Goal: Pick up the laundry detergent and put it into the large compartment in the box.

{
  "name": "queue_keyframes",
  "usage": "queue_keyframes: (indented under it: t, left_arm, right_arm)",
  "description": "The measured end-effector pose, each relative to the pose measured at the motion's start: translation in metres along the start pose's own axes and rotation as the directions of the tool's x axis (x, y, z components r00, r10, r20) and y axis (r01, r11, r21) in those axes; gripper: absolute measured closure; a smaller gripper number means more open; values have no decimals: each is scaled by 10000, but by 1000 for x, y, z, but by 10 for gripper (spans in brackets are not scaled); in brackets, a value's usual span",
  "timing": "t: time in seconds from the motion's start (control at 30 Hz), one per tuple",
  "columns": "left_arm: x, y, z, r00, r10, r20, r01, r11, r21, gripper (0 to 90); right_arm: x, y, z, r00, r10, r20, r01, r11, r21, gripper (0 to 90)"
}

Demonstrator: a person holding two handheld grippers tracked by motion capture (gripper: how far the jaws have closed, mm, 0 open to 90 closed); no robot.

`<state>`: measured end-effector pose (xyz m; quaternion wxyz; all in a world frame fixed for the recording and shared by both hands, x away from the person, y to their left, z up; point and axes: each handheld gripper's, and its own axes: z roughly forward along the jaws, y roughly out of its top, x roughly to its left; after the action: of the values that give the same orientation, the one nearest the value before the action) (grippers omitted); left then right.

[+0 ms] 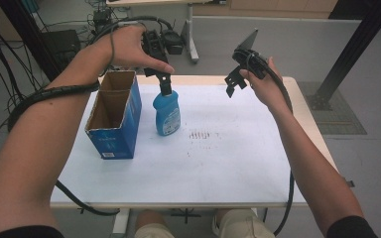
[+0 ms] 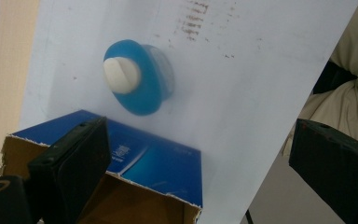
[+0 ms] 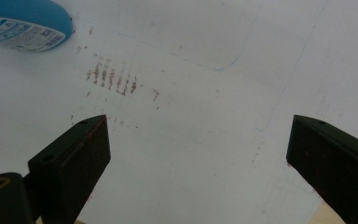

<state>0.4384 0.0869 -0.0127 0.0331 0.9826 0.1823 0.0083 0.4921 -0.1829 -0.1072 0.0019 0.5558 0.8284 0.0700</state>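
Blue plastic bottle with white cap [image 2: 137, 77] upright on white counter [image 1: 238, 148], directly beneath left hand-held gripper [image 1: 163, 82], jaws spread wide above cap, not touching. Just beside bottle, open blue cardboard box [image 1: 114, 116]. Right hand-held gripper [image 1: 235, 82] well apart, raised, jaws wide, empty, over reddish smudges [image 3: 114, 79].

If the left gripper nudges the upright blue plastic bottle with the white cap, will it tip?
The blue plastic bottle stands tall on a narrow base, so a push near its white cap would probably topple it. Its smooth, rounded sides look slippery for the open left gripper.
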Motion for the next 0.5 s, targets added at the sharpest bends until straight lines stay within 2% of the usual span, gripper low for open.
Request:
queue_keyframes:
  t: [0.3, 0.4, 0.5]
  left_arm:
    - [9, 5, 4, 9999, 89, -85, -89, 10000, 14, 60]
    - [14, 4, 7, 10000, 0, -91, -1, 9999, -129, 59]
    - [19, 6, 11, 9998, -89, -181, 88, 10000, -37, 61]
  right_arm:
    - [1, -7, -7, 10000, -27, 31, 27, 10000, -88, 59]
    - [2, -8, -7, 10000, -14, 64, 14, 10000, -40, 59]
    - [2, -10, -7, 10000, 37, 67, -37, 10000, -31, 59]
